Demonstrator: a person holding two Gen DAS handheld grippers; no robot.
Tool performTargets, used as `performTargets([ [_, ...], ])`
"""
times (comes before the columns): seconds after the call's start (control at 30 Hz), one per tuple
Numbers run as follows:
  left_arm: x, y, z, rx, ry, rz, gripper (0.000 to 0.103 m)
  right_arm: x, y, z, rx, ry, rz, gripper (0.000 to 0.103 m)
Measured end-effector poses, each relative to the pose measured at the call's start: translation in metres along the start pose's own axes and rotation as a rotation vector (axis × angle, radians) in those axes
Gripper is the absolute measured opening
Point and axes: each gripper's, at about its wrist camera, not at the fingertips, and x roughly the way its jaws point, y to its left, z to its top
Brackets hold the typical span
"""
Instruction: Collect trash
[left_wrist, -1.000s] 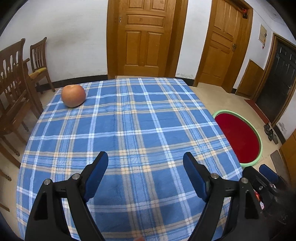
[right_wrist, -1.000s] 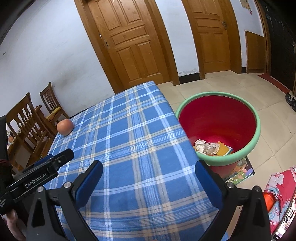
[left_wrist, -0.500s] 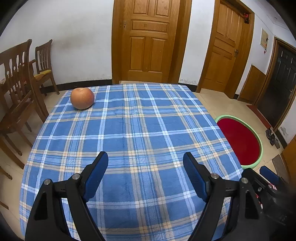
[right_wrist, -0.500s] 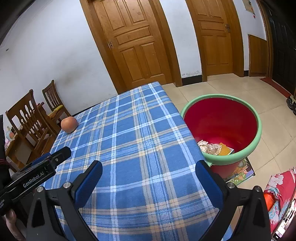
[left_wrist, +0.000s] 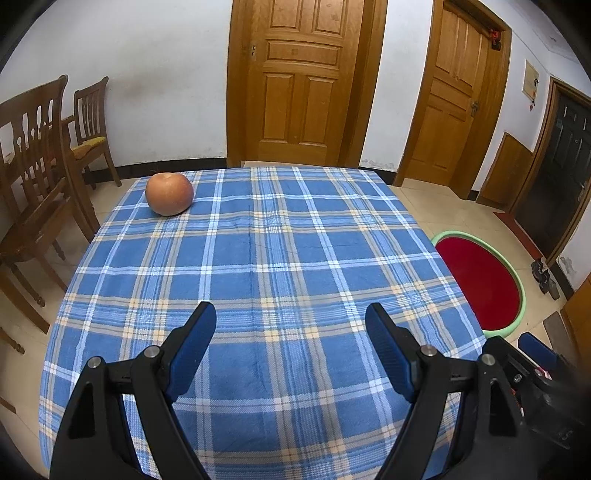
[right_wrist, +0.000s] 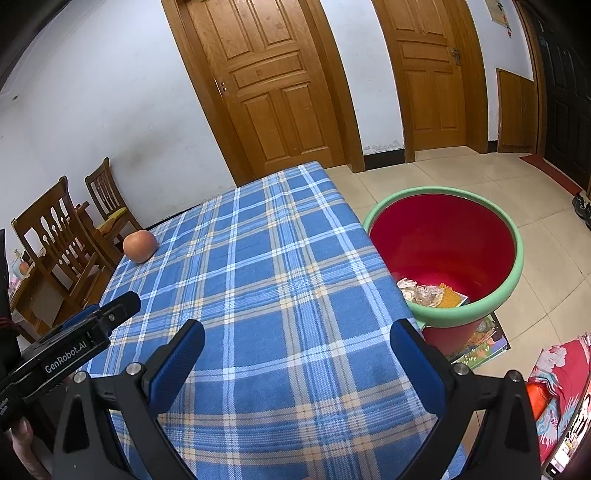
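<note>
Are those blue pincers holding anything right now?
No. The left gripper and right gripper are both open with nothing between their fingers; the apple sits untouched.

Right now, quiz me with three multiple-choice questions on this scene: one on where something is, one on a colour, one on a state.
1. Where is the round orange-red apple?
A. far left corner of the blue plaid tablecloth
B. inside the tub
C. on a chair

2. The rim of the red plastic tub is:
A. yellow
B. green
C. black

3. The left gripper and right gripper are:
A. both open, empty
B. both shut
C. holding paper

Answers: A, it sits on the cloth near the chairs; B, a green band rings the tub; A, the fingers stand wide apart.
</note>
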Motion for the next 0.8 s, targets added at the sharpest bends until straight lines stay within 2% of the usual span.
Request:
performTargets([
  [0.8,-0.0008,0.0010,-0.0013,-0.006,0.003,0.000,0.082,0.0002,0.0002,-0.0002,0.001,0.001,-0.001,0.102],
])
